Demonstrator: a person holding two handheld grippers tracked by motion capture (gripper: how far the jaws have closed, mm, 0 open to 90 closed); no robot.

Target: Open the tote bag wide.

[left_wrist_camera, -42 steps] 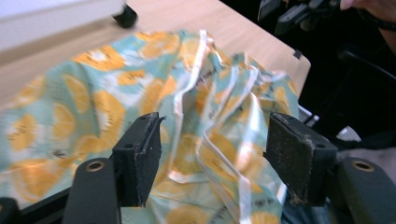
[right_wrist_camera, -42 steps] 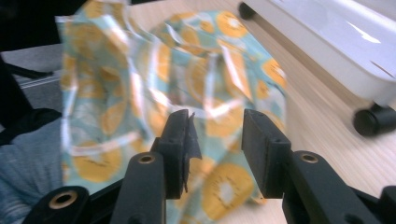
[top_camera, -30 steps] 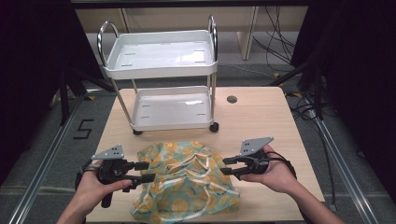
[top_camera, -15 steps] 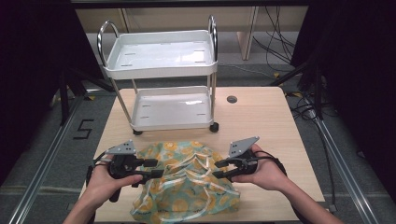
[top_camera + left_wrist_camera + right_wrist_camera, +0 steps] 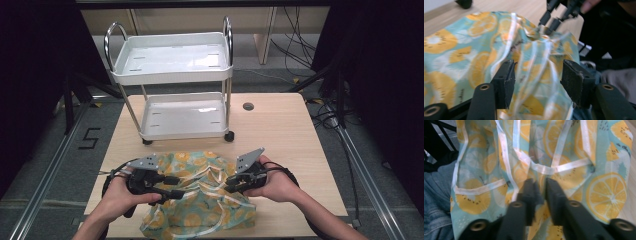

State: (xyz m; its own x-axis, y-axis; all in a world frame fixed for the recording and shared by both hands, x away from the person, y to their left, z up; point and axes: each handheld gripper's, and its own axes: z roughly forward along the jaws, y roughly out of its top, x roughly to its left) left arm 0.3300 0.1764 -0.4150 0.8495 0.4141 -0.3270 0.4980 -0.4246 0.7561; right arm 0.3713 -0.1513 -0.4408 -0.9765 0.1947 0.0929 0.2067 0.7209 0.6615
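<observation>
2 tools work on one thing, a fruit-print cloth (image 5: 200,210) with white ribbon trim that lies crumpled on the near edge of the desk (image 5: 280,135), between both hands.

The right tool (image 5: 231,186) has just been closing its jaws. In the right gripper view they stand almost pressed together on a fold of the cloth (image 5: 574,157), so I judge that it pinches the fabric near its right edge. The left tool (image 5: 176,193) is spread. In the left gripper view the cloth (image 5: 461,50) and some ribbon strips lie between its 2 pads (image 5: 576,80), but the pads do not press on them yet.

As far as the pictures show, the work is at an early point: 1 side of the cloth seems gripped, the other side is not yet taken. The cloth is not lifted and not spread or folded. The white cart (image 5: 175,65) stands beyond both tools, at the far side of the desk, and both of its shelves are bare.
</observation>
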